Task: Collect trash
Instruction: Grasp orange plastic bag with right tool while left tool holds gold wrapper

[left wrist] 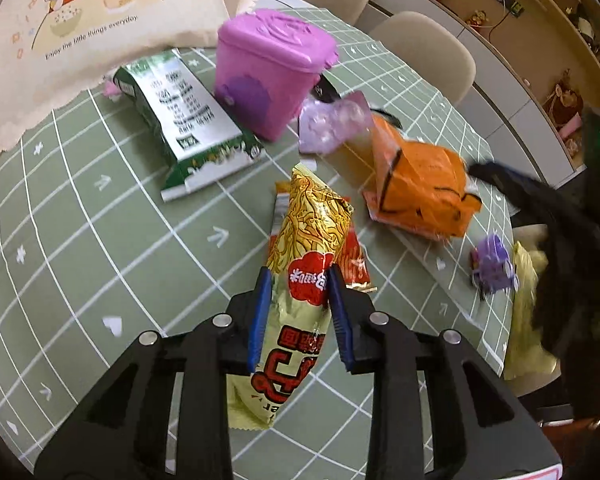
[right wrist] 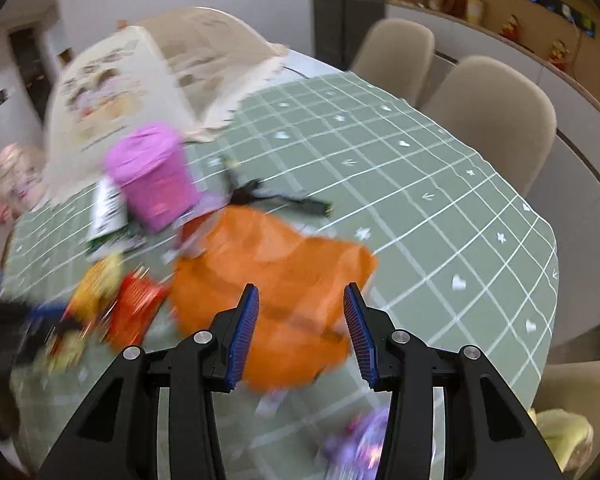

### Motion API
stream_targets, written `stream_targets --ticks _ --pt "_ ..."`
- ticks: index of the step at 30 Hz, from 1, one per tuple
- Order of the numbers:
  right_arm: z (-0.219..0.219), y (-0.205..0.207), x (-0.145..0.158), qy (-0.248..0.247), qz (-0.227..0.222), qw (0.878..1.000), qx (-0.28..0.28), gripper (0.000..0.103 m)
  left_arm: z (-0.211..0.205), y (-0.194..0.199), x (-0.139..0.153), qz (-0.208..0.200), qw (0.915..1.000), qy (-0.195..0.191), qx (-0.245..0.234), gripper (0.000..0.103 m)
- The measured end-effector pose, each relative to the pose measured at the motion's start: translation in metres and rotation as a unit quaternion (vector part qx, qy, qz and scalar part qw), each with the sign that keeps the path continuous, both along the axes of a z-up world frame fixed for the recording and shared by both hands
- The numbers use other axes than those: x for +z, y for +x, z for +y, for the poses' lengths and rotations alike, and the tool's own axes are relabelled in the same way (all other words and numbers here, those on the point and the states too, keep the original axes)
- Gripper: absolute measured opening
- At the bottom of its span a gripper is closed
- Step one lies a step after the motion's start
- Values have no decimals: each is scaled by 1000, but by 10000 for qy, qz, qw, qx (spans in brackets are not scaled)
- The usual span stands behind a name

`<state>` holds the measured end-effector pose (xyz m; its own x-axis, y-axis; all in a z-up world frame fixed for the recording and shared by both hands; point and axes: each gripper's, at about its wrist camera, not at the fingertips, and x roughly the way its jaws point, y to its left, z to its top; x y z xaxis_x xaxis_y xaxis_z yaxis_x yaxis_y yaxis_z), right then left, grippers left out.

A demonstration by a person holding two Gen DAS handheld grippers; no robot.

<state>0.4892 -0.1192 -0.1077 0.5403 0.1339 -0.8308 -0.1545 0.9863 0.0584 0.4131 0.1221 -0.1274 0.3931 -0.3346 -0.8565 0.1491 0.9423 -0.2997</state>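
Observation:
My left gripper (left wrist: 298, 278) is shut on a gold noodle snack packet (left wrist: 304, 264) and holds it above the green grid table cloth (left wrist: 80, 240). A pink lidded mini trash bin (left wrist: 270, 68) stands behind it, also in the blurred right wrist view (right wrist: 152, 178). An orange wrapper (left wrist: 420, 188) lies right of the bin. My right gripper (right wrist: 302, 300) is open and empty, just above the orange wrapper (right wrist: 276, 280). A green and white packet (left wrist: 188, 120), a red packet (left wrist: 354, 264), a purple wrapper (left wrist: 332, 122) and a small purple wrapper (left wrist: 494, 264) also lie on the cloth.
A cream cartoon-print bag (left wrist: 96, 28) stands at the back left. Beige chairs (right wrist: 496, 120) line the table's far side. A yellow-green wrapper (left wrist: 528, 308) lies at the right table edge. The right arm shows as a dark blur (left wrist: 560, 232).

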Motion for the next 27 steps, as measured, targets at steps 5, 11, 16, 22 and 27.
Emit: stream_targets --ticks 5,11,16,22,27 --pt "-9 30 -26 -201 312 9973 -630 42 0 -4 4 -87 9997 210 111 28" --pt "-10 12 -50 63 709 9951 -691 42 0 -9 18 -316 9992 230 113 28" --pt "1 -4 -48 81 666 9966 -480 39 -8 -10 22 -387 9991 169 12 28" --pt "10 -24 -18 -1 195 9998 -69 15 -11 -10 26 -442 9989 155 -24 28" --pt "-4 -40 13 12 -165 9995 -273 14 -20 -17 35 -560 9982 145 -142 28"
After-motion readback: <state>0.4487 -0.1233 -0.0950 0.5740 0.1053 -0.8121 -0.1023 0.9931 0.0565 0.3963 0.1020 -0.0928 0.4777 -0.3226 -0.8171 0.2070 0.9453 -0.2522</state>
